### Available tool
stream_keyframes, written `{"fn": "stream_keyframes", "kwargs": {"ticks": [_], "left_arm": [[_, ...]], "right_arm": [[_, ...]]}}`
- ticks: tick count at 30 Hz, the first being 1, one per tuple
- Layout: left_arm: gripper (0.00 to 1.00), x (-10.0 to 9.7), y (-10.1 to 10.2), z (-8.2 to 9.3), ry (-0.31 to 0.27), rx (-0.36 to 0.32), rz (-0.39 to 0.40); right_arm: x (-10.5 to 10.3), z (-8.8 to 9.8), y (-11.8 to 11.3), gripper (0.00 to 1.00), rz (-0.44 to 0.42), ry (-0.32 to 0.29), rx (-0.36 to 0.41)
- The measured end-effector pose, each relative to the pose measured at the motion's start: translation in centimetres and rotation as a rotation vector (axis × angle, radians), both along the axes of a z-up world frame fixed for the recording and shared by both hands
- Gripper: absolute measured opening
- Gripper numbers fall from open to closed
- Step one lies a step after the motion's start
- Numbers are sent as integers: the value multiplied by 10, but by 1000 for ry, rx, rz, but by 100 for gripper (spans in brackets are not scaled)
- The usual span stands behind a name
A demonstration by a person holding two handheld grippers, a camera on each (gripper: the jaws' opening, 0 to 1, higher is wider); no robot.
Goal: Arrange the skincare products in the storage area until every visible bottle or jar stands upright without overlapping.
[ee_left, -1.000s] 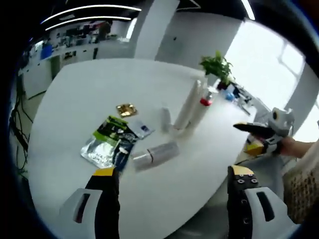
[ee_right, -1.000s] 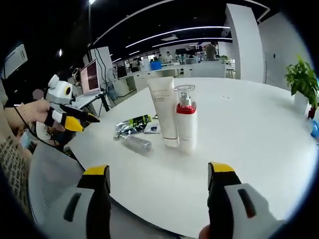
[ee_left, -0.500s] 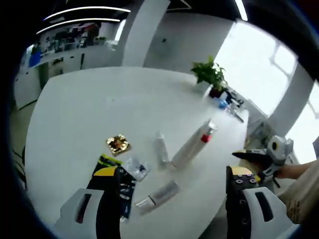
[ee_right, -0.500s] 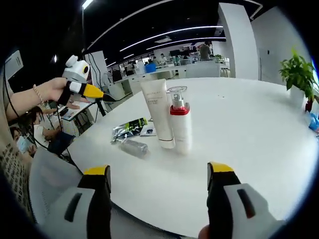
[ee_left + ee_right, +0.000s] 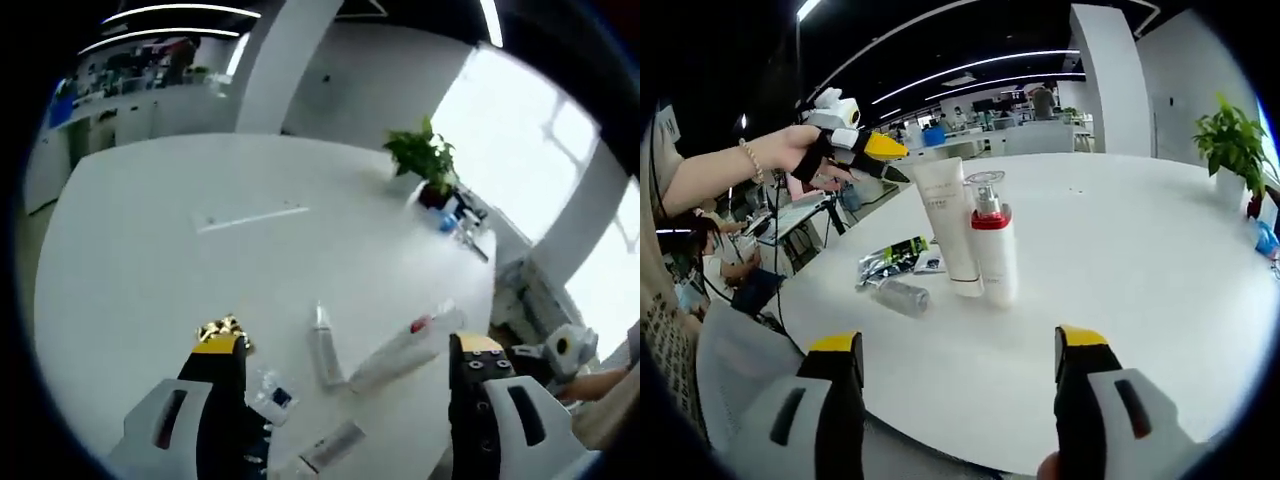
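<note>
Looking down over the white table (image 5: 150,260), the left gripper view shows the left gripper (image 5: 340,365) with jaws spread and empty above a small lying bottle (image 5: 324,345). In the right gripper view, the right gripper (image 5: 958,355) gapes empty before the upright tube (image 5: 947,225) and pump bottle (image 5: 993,245), which touch.

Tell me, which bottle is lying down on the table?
The small clear bottle lies on its side by the foil packets. The white tube and the red-collared pump bottle stand upright.
</note>
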State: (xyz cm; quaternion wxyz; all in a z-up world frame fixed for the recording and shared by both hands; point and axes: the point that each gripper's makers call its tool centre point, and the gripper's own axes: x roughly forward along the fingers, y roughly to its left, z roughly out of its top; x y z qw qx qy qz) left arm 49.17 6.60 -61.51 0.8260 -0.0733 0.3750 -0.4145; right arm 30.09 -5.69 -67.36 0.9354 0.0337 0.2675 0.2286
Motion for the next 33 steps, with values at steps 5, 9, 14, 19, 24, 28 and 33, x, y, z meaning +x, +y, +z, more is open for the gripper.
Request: {"fn": "stream_keyframes", "kwargs": {"ticks": [5, 9, 14, 19, 24, 28, 33], "left_arm": [[80, 19, -20, -19, 47, 4, -5], [79, 25, -32, -40, 74, 52, -29], [73, 29, -42, -74, 101, 141, -78], [68, 26, -49, -101, 77, 249, -139], [60, 26, -58, -117, 71, 283, -169], [57, 26, -64, -126, 58, 313, -185], [53, 24, -67, -140, 48, 353, -216]], "right_arm": [[1, -1, -3, 78, -19, 8, 7], [1, -2, -6, 78, -34, 15, 12], [3, -3, -10, 77, -61, 23, 26], [3, -4, -12, 77, -78, 30, 32], [3, -6, -14, 76, -88, 36, 32], [4, -7, -14, 76, -92, 39, 36], [4, -8, -15, 76, -99, 47, 36]]}}
